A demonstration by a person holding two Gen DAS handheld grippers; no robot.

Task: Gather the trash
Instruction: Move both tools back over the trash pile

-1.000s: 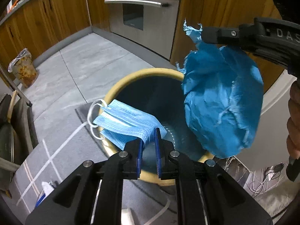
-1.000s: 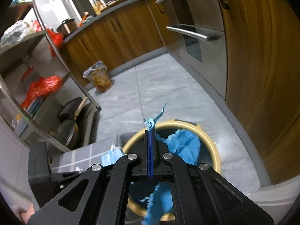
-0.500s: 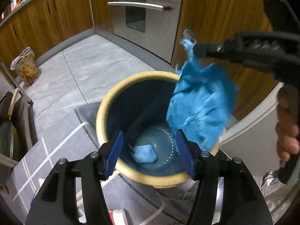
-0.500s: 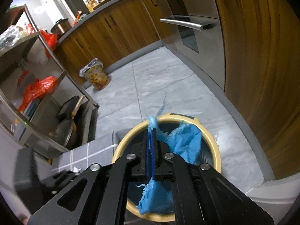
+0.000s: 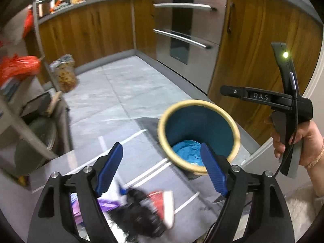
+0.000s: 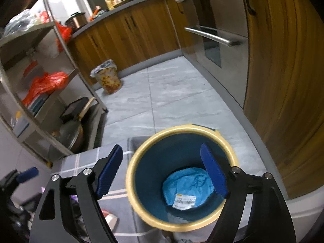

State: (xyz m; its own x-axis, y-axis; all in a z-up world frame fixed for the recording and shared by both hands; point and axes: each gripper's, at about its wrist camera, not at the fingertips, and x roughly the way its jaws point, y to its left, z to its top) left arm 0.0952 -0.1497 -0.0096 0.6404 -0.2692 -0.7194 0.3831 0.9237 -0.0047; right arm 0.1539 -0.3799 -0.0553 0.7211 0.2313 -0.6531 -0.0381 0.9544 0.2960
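Two sets of jaws stand wide apart with nothing between them, both having just been opening: the left gripper (image 5: 161,167) and the right gripper (image 6: 162,170). Straight below the right one, in the lower middle of its frame, sits the bin (image 6: 141,151), yellow-rimmed and blue inside, and flat on its bottom lies the blue bag (image 6: 187,184) with a white barcode label facing up. From the left wrist view the bin lies to the lower right, partly behind the right-hand blue pad, while the right gripper is seen from the side at the right edge, gripped by a hand (image 5: 303,141). What remains to collect, I'd judge, is the blurred litter (image 5: 141,206) at the bottom of the left frame: something dark, a red-and-white piece, a purple scrap, on the grey mat (image 5: 81,162). It lies just below and behind the left jaws, so the left hand looks much the nearer for it; its long axis I cannot tell through the blur.
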